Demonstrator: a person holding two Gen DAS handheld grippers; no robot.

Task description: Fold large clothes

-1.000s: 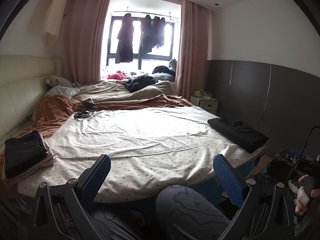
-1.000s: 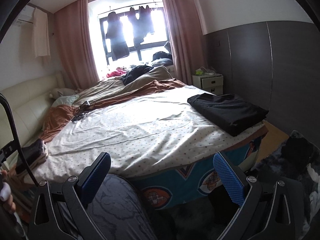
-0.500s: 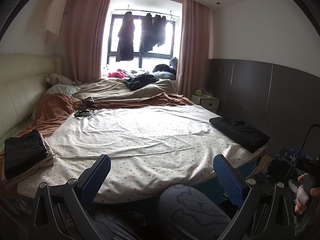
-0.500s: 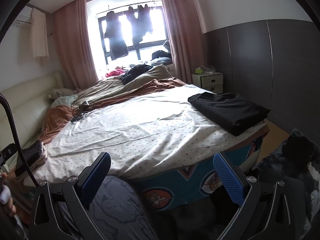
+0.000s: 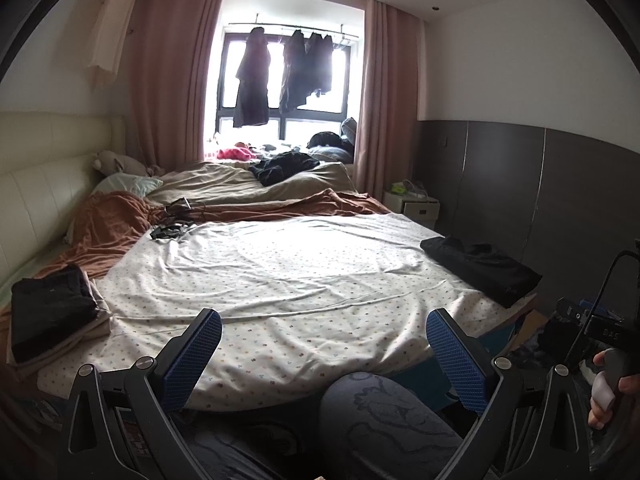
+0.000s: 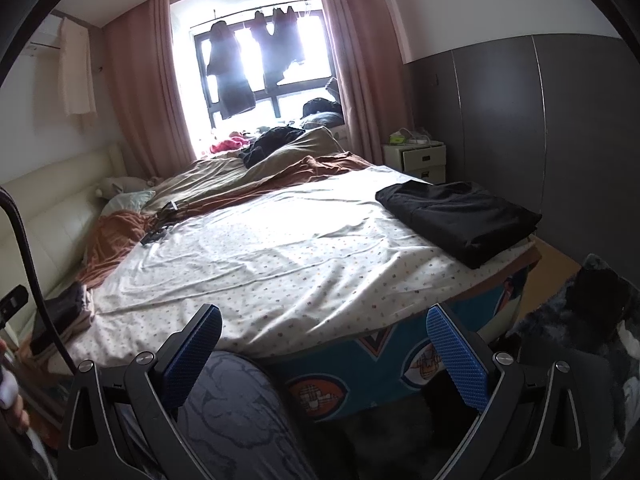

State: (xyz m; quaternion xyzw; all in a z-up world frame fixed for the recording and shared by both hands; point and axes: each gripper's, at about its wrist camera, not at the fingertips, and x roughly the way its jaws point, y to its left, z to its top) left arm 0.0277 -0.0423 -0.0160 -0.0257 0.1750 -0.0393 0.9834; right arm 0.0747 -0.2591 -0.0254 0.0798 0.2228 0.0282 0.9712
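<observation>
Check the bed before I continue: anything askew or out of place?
Mostly tidy. The folded black garment lies at the bed's right corner, its edge almost over the side. Small dark items lie loose near the brown blanket. Both tools are open, empty.

A bright window (image 5: 286, 92) (pink curtains (image 5: 172, 80) either side) backlights the room; a cream headboard (image 5: 36, 184) lines the bed's left edge, grey wall panels (image 6: 540, 120) and a white nightstand (image 6: 418, 156) stand beyond its far right corner.

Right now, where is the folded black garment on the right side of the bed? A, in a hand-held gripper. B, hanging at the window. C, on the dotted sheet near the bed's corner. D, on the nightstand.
C: the black garment lies flat on the dotted sheet near the bed's right corner.
</observation>
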